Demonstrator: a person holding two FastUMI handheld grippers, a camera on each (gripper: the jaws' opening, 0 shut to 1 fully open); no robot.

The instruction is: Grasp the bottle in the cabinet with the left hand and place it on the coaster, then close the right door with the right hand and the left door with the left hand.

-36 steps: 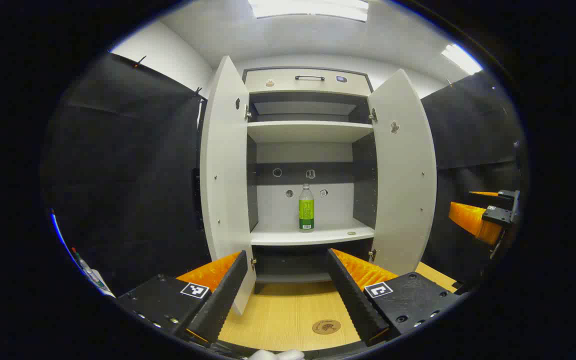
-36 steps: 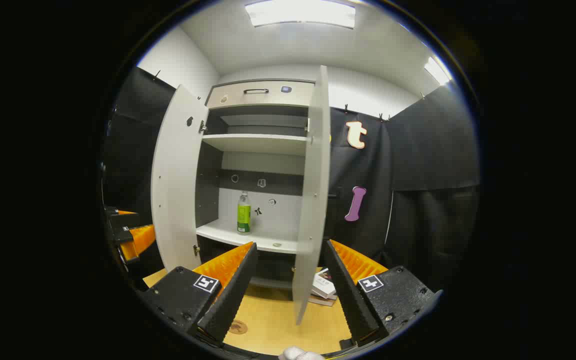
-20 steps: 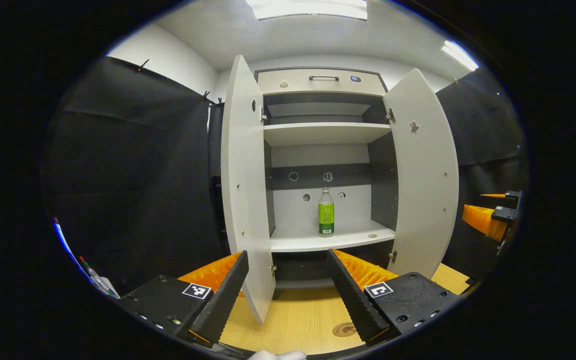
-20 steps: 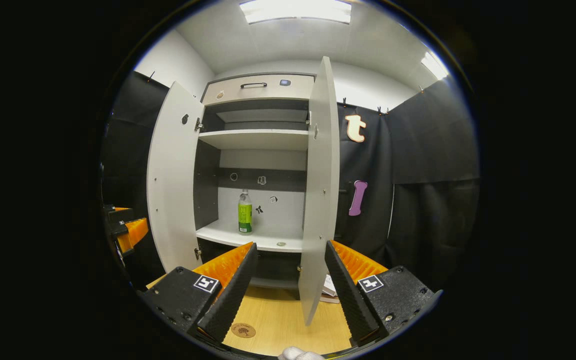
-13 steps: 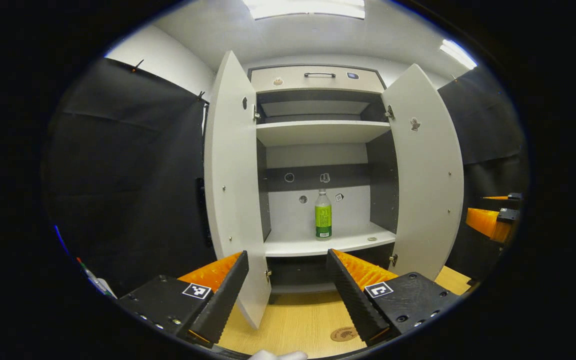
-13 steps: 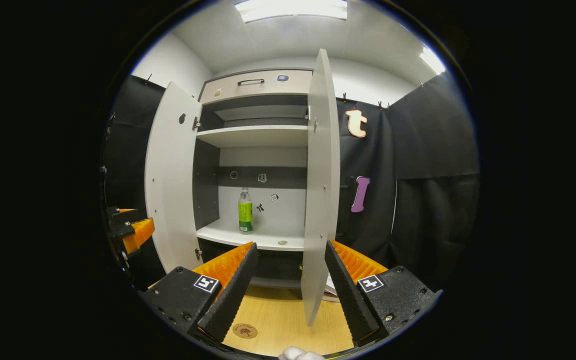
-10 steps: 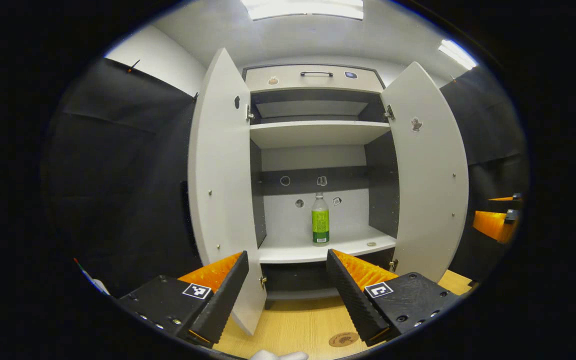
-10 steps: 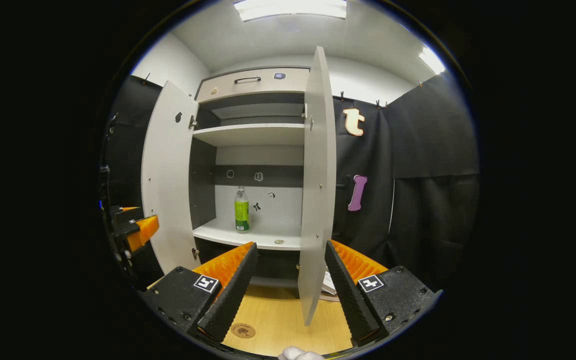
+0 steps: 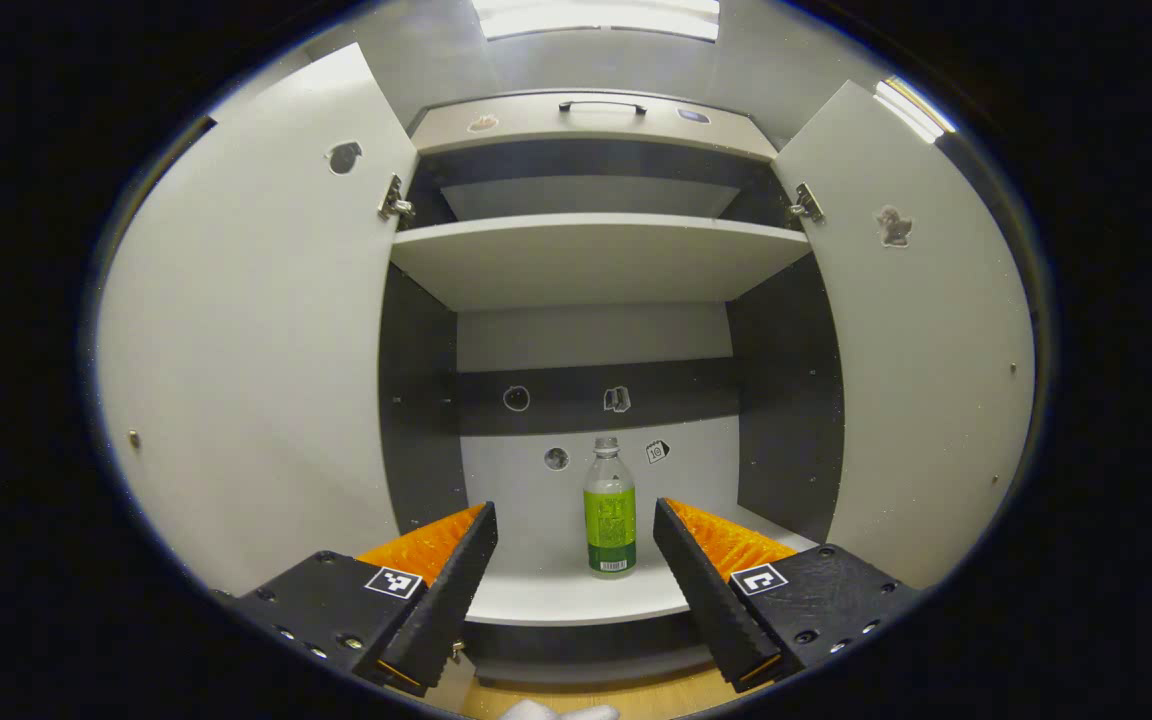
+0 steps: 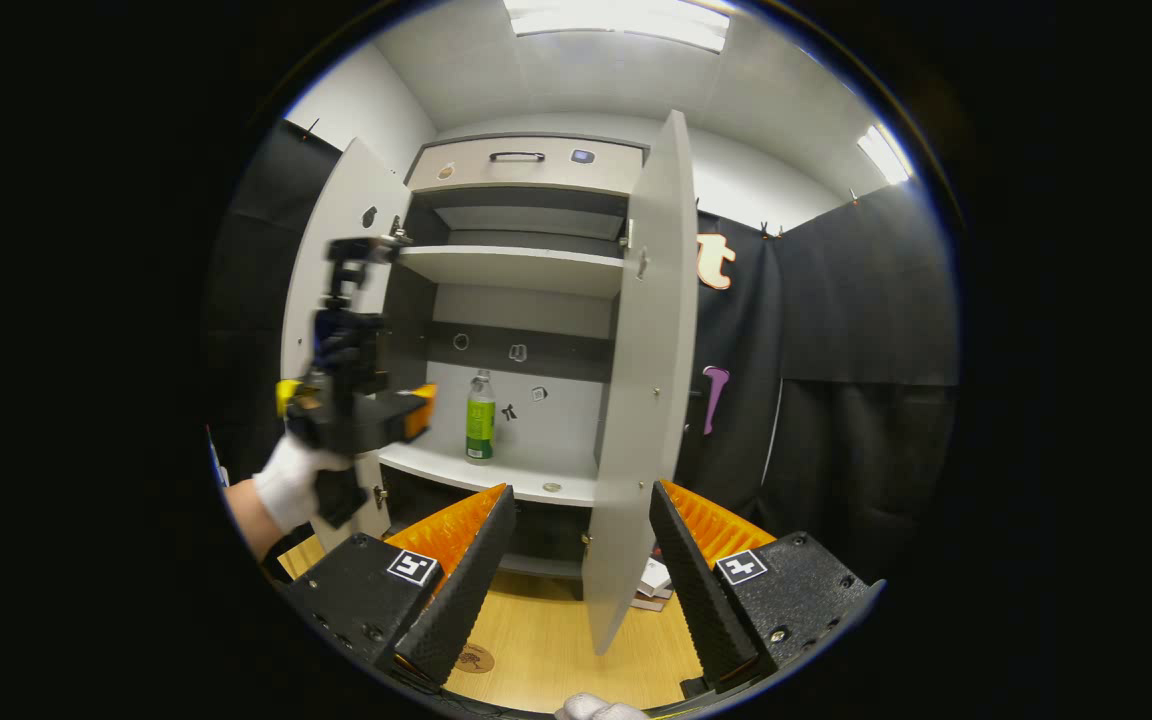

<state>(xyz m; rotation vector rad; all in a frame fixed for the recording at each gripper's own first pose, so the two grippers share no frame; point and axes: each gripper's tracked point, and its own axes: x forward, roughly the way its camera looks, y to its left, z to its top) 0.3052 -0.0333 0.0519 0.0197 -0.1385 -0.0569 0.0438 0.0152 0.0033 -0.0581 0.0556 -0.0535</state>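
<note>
The left tool (image 9: 574, 560) is spread open at the cabinet (image 9: 591, 262) mouth, holding nothing; the bottle (image 9: 610, 522) stands upright on the shelf (image 9: 556, 598) between its fingers but farther in, untouched. The right tool (image 10: 576, 560) is open too, above the desk (image 10: 546, 650), where the coaster (image 10: 475, 658) lies, the right door's (image 10: 648, 400) edge between its fingers
</note>
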